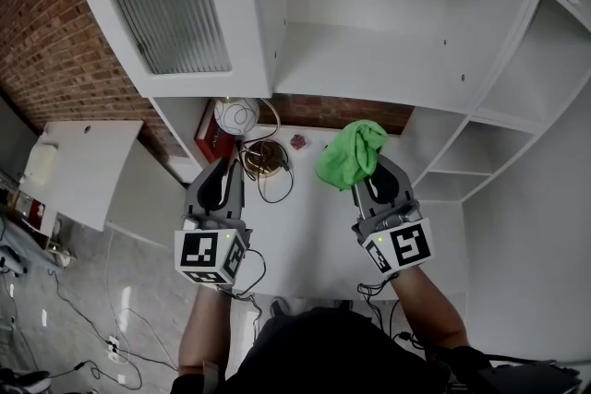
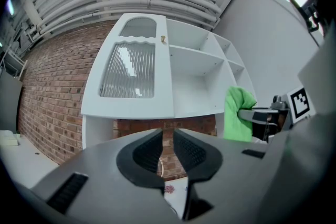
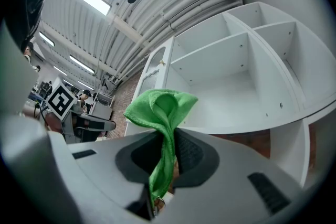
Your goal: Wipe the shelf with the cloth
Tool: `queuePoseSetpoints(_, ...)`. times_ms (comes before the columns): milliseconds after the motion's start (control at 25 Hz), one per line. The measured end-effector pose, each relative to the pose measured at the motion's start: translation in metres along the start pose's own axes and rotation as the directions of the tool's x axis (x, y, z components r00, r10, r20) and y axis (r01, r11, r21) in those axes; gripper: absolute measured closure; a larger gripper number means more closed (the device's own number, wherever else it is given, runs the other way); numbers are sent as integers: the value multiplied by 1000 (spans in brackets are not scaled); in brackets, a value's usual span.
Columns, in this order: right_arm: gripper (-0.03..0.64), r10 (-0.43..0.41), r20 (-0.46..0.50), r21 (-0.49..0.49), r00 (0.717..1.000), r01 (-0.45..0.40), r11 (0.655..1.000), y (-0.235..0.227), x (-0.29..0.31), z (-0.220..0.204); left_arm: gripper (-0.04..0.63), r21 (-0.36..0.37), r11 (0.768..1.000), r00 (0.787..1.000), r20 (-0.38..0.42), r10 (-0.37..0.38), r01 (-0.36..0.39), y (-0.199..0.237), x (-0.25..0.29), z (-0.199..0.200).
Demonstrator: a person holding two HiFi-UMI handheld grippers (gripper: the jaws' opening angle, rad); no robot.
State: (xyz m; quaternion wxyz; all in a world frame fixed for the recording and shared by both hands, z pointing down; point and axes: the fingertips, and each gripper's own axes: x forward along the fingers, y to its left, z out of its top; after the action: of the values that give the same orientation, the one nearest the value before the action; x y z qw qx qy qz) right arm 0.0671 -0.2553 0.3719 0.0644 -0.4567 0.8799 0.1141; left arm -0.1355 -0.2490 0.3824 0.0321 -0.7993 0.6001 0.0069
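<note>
- Closest to you, your left gripper (image 1: 224, 163) hovers over the white tabletop (image 1: 314, 235). Its own view shows the jaws drawn near each other with a slim gap between the ribbed pads (image 2: 150, 148) and nothing in that gap.
- Beside it, your right gripper (image 1: 368, 167) has its jaws closed on the green cloth (image 1: 349, 152). In the right gripper view the cloth (image 3: 160, 107) is pinched between the pads, bunching out above them and trailing down below them.
- From the left gripper view, the cloth (image 2: 237, 113) hangs in the air in front of the shelving, not touching any board.
- Just past the left jaws, a tangle of cables (image 1: 263, 163) lies on the tabletop near a round white object (image 1: 235, 115).
- Beyond both grippers stands the white shelf unit (image 1: 369, 60), its open compartments bare, with a ribbed-glass door (image 1: 166, 9) on its left side.
- Farthest back, a red brick wall (image 1: 55, 41) runs behind the unit.
</note>
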Motion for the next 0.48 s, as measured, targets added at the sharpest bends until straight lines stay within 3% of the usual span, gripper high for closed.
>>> queuePoseSetpoints(480,569,-17,-6,9,1000,17,1000,1,2,-3,532,-2,1000,1000,-5,-10,10,5,1,-3)
